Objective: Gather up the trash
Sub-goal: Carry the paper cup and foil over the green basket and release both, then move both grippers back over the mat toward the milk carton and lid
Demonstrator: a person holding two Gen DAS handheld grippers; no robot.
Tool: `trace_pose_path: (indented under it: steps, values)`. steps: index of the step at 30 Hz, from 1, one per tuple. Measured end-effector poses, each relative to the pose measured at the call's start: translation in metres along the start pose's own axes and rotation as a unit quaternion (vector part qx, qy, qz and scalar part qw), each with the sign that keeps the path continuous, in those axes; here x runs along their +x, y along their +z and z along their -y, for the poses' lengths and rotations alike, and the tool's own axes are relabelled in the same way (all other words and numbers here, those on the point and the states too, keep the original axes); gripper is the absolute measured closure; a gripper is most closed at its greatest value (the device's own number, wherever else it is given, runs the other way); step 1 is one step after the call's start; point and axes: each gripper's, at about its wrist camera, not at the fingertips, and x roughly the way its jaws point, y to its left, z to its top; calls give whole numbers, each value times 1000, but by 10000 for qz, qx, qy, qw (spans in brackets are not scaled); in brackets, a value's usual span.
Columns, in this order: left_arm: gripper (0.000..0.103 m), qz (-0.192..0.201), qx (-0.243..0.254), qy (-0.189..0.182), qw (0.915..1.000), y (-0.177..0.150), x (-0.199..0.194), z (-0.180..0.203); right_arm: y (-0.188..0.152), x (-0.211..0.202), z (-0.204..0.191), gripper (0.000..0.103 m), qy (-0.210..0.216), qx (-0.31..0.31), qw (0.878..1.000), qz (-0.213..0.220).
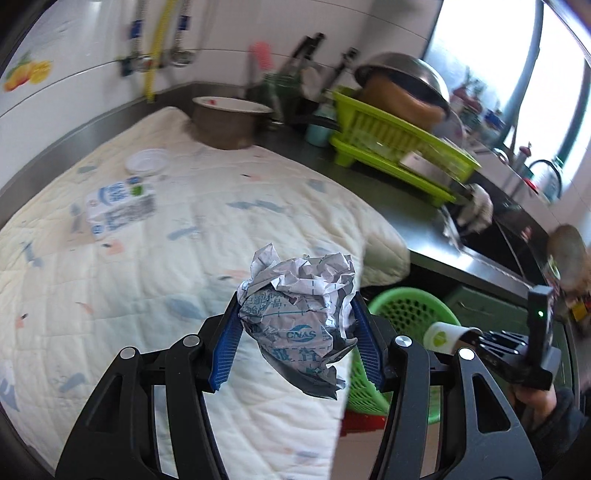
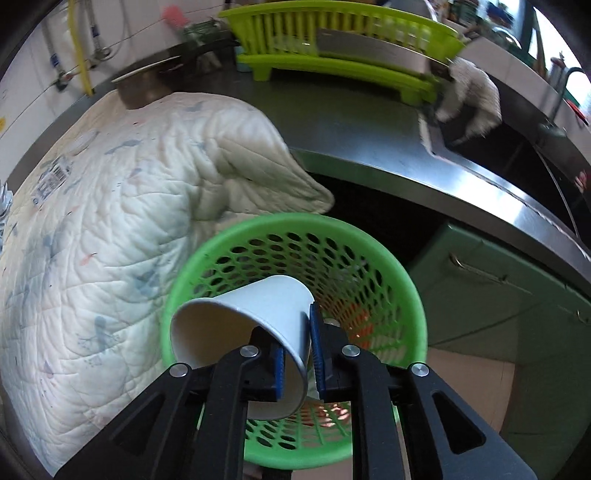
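black linkage arms | blue ribbed pads (image 1: 227, 339) | silver rivets | dark sleeve (image 1: 557, 417)

The right gripper (image 2: 299, 354) pinches the wall of a white paper cup (image 2: 255, 317) between its blue pads (image 2: 317, 354), one pad inside the rim and one outside, with the cup lying on its side, mouth toward the camera, over the open top of a green mesh basket (image 2: 402, 280). To the left, a pale quilted cloth (image 2: 110, 206) covers the steel counter (image 2: 362, 122) and droops over its edge beside the basket. Farther back stand a lime-green dish rack (image 2: 332, 26) and a metal pot (image 2: 144, 88), with a white rag (image 2: 469, 92) at the sink's edge.
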Motion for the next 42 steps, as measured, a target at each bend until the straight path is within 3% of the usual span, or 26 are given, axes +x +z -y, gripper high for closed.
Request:
trace_pose_path:
  steps: [4,7,11,19,28,33,42]
  values:
    - [47,-199,362,-287,9987,-8,14,42,-10,-2,20,78,-139,218,9997,-2]
    - [47,-386,573,-487,9964,-16,26,69,-13,-7,33,55,-193,369,9991,31]
    - [47,-616,741,-673,9931,-26,40,94,-16,-15,40,52,-246,453,9986,106]
    - [47,-997,1039,-936,9851,-43,66,136,-24,-43,61,38,-255,720,9962,410]
    - [38,-1482,1116,-1094,9765,-60,90,162,-31,-68,77,35,-286,896,9935,647]
    - [33,-1526,1097,-1181,9751,-63,91,164,-32,-70,78,35,-264,922,9929,703]
    - [31,-1401,906,-973,9812,-55,78,140,-24,-70,61,32,-74,803,9937,774]
